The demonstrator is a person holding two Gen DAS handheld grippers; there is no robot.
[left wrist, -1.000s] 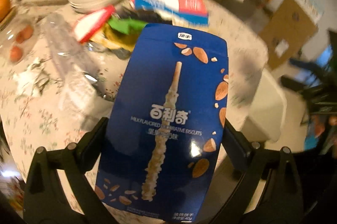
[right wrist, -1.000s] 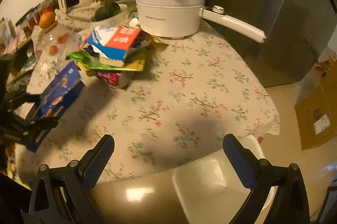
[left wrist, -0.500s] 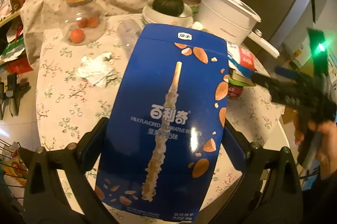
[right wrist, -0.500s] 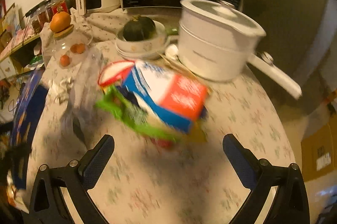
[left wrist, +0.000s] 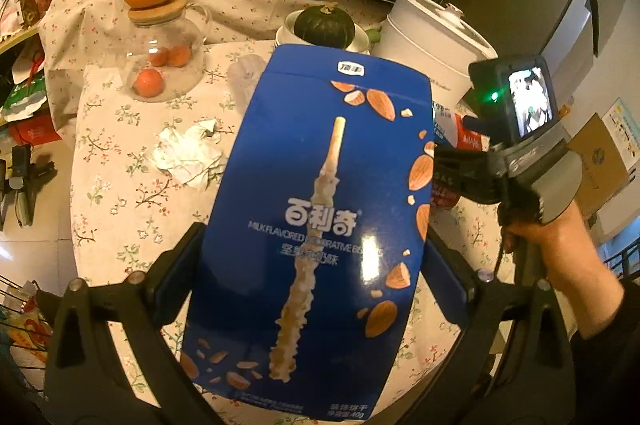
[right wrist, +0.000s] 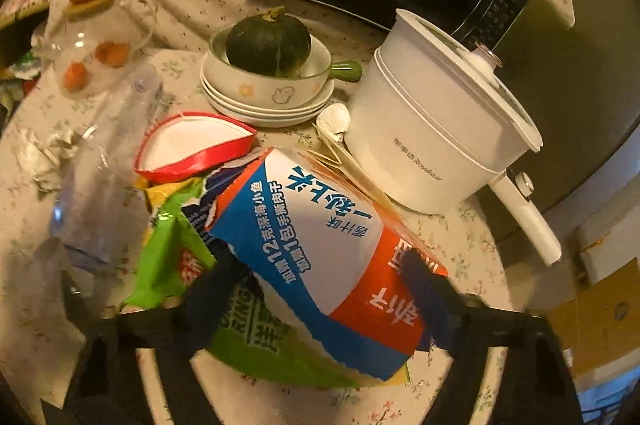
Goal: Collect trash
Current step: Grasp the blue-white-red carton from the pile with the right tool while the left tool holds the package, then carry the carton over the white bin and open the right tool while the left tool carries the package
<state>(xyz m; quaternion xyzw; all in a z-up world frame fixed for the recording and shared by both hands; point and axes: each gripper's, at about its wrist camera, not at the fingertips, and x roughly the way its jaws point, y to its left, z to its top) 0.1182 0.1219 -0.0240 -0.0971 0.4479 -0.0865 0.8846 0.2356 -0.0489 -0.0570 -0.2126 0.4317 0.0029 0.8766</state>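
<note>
Left tongs (left wrist: 314,265) pinching blue biscuit box (left wrist: 320,225) above the desk (left wrist: 120,193). Right tongs (right wrist: 320,289) closing around torn snack carton (right wrist: 320,245) atop wrapper pile (right wrist: 176,253), pads not yet pressing.

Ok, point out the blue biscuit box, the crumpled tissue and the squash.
blue biscuit box (left wrist: 320,225): left wrist view, middle of its front.
crumpled tissue (left wrist: 188,155): left wrist view, its centre.
squash (right wrist: 268,43): right wrist view, its rind.

The left claw (left wrist: 316,265) points steeply down, its jaws clamped on a blue snack box (left wrist: 320,205). The right claw (right wrist: 320,289), gripped by a bare hand (left wrist: 560,249), is closing around a torn carton (right wrist: 320,245).
</note>
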